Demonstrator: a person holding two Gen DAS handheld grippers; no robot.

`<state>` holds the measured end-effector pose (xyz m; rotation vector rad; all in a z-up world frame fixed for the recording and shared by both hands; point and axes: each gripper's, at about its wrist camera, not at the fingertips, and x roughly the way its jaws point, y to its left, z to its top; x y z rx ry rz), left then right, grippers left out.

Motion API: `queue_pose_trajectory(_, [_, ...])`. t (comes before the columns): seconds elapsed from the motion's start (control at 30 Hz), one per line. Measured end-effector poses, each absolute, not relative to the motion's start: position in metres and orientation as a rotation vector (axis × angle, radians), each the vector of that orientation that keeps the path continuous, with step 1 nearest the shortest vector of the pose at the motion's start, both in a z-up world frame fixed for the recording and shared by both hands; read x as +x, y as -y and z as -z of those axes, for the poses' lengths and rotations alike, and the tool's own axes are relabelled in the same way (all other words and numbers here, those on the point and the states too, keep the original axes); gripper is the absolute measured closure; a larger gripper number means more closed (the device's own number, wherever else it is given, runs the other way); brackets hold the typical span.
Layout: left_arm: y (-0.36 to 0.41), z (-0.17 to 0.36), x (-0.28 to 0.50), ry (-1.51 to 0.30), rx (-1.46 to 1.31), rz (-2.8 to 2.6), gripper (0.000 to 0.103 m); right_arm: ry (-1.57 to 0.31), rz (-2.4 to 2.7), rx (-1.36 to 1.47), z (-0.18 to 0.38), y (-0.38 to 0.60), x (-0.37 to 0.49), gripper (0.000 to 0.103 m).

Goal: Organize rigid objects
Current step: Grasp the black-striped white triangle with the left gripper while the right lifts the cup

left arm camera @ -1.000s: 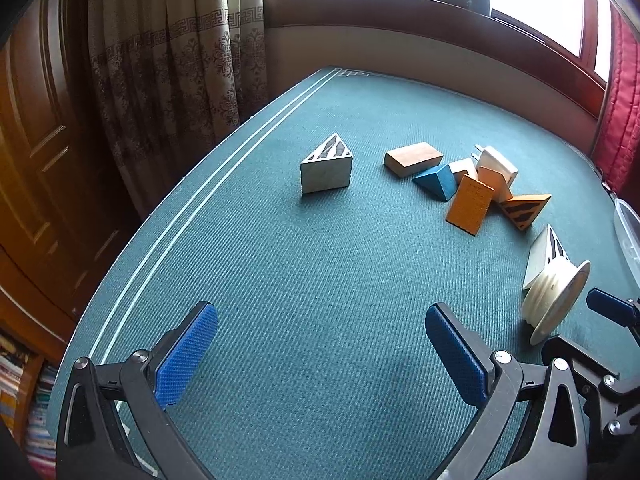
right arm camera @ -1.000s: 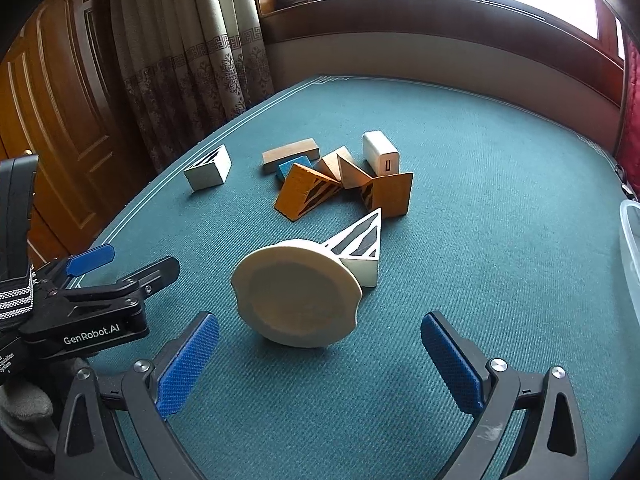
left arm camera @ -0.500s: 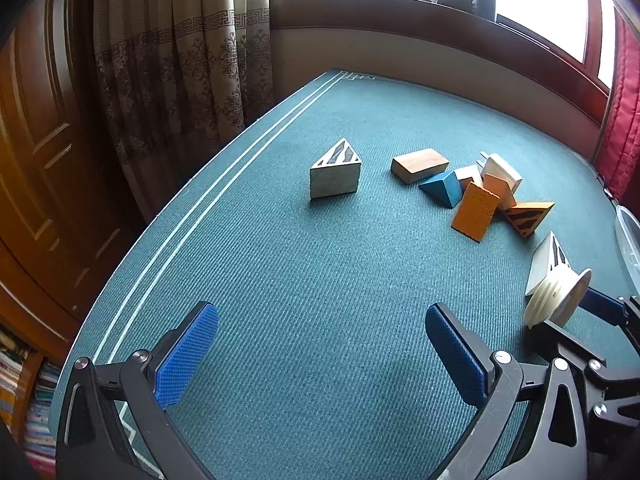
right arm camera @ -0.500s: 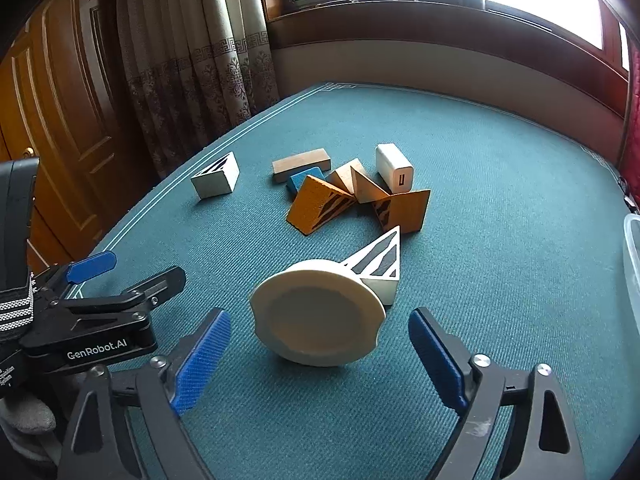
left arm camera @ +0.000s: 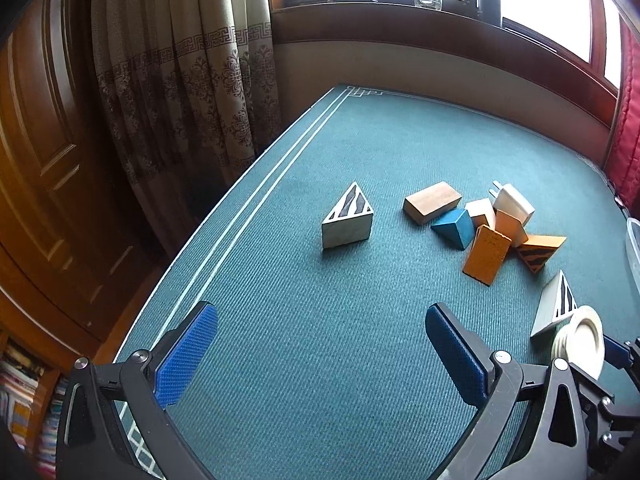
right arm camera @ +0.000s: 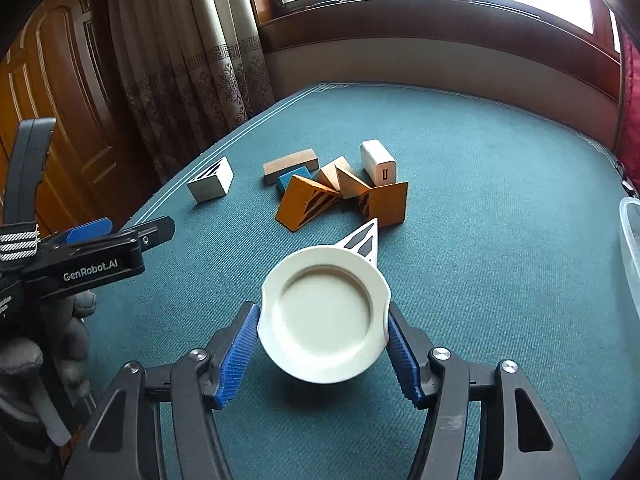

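My right gripper (right arm camera: pixel 322 334) is shut on a cream-white spool (right arm camera: pixel 324 314), its blue pads pressing the round flange from both sides; the spool also shows at the right edge of the left wrist view (left arm camera: pixel 580 342). A white striped wedge (right arm camera: pixel 364 240) stands just behind it. Beyond lies a cluster of blocks: orange striped wedges (right arm camera: pixel 304 206), a blue block (left arm camera: pixel 454 226), a brown block (left arm camera: pixel 430 202) and a white charger (right arm camera: pixel 378 162). A lone white striped wedge (left arm camera: pixel 347 222) sits to the left. My left gripper (left arm camera: pixel 320 354) is open and empty above the green cloth.
The green cloth table (left arm camera: pixel 320 300) has white border lines along its left edge (left arm camera: pixel 240 232). A clear plastic bin's rim (right arm camera: pixel 630 248) shows at the far right. Curtains, a wooden door and a window sill lie beyond the table.
My right gripper moved forward and closed on the spool, which now faces the camera flat-on. My left gripper drew back a little and stays open.
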<state>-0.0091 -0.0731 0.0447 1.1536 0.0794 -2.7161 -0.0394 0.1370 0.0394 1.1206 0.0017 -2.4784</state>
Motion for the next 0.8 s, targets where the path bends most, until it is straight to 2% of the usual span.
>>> queue_pose_trajectory(0.27, [0.064,-0.059,-0.038,0.103,1.138,2.688,0.000,0.016,2.501,1.151,-0.031,-0.164,-0.035,0.039])
queue_pose_trajectory(0.63, [0.061,-0.038,-0.098,0.131,1.175,2.650,0.001,-0.014,2.501,1.180,-0.022,-0.167,-0.035,0.037])
queue_pose_trajectory(0.67, [0.062,-0.036,-0.103,0.126,1.183,2.646,0.002,-0.013,2.499,1.187,-0.021,-0.167,-0.036,0.035])
queue_pose_trajectory(0.8, [0.071,-0.023,-0.117,0.071,1.227,2.639,0.019,-0.015,2.497,1.184,-0.018,-0.167,-0.038,0.032])
